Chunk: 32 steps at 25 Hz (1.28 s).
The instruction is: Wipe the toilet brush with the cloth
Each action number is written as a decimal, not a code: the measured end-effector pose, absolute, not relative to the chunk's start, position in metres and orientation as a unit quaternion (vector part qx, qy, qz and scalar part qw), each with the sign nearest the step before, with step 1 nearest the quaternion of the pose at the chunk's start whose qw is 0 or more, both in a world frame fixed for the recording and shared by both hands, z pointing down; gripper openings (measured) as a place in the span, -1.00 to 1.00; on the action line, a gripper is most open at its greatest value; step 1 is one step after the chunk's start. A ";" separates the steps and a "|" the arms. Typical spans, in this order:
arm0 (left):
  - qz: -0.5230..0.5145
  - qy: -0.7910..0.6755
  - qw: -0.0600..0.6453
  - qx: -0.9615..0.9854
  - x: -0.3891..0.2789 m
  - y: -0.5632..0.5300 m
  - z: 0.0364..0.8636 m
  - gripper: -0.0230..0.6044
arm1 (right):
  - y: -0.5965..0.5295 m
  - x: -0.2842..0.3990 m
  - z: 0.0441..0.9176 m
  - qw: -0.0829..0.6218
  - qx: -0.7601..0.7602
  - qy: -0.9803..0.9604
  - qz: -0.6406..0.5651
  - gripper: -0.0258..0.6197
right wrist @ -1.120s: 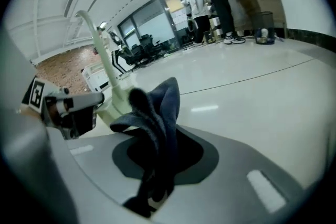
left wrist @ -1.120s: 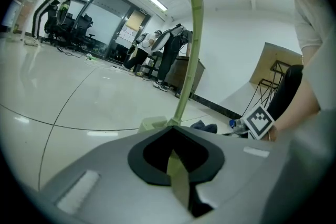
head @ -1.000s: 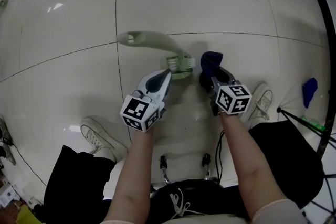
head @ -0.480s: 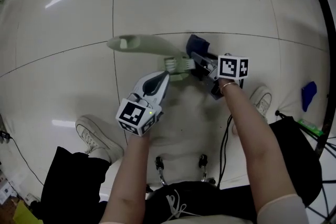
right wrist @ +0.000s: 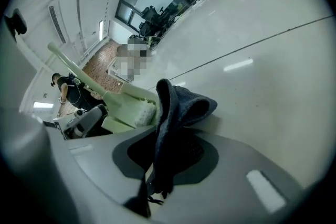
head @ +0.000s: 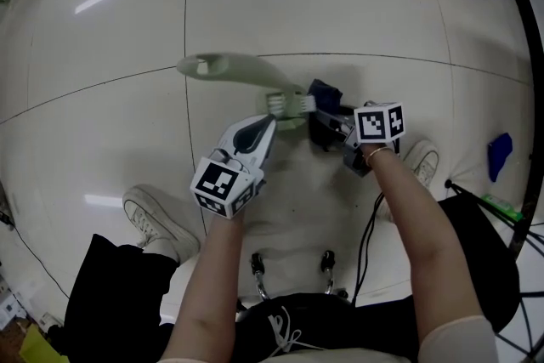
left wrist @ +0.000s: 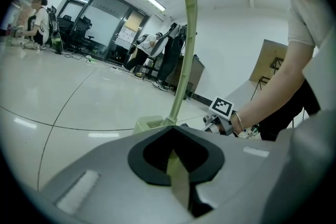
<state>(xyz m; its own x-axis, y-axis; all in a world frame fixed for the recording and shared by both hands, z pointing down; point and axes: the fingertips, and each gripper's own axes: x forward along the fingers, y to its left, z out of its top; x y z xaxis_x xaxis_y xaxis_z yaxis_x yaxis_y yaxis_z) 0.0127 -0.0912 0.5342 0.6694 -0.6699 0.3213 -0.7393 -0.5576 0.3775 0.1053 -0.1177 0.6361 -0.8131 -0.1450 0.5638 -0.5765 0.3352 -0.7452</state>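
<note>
Nearest the person, two white shoes [head: 157, 221] are resting on the floor [head: 102, 30], one out to each side of the brush and well short of it. The left gripper [head: 270, 121] is reaching up to the brush [head: 246, 68] from below, its jaws clamping shut on a pale green part right beside the head. In the left gripper view the slim handle is rising out past the closed jaws and curving away overhead. The right gripper [head: 327, 125] is coming in at the right of the brush head, its jaws pinching together on a dark blue cloth [head: 323, 93]. The cloth is bunching out in a fold beyond the jaws and pressing against the right side of the white-bristled head. Whether the head is touching the floor cannot be told. From the head, the handle is sweeping away to the left, ending in a broad flat grip. Beyond the brush, the glossy white tiles are mirroring ceiling lights. A small blue thing [head: 500, 150] is lying far to the right of the brush.
</note>
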 end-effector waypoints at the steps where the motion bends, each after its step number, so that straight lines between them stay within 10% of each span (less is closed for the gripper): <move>1: 0.072 -0.399 0.246 0.880 0.014 -0.091 0.534 -0.91 | -0.110 0.105 0.637 0.206 0.222 -0.791 0.532 -0.70; 15: 0.075 -0.392 0.247 0.883 0.026 -0.096 0.533 -0.91 | -0.123 0.141 0.591 0.313 0.184 -0.817 0.448 -0.70; 24: 0.070 -0.402 0.245 0.880 0.037 -0.096 0.531 -0.91 | -0.220 0.032 0.490 0.160 0.110 -0.900 0.391 -0.70; 32: 0.058 -0.418 0.252 0.871 0.028 -0.100 0.529 -0.91 | -0.192 -0.062 0.511 0.219 -0.026 -0.876 0.429 -0.70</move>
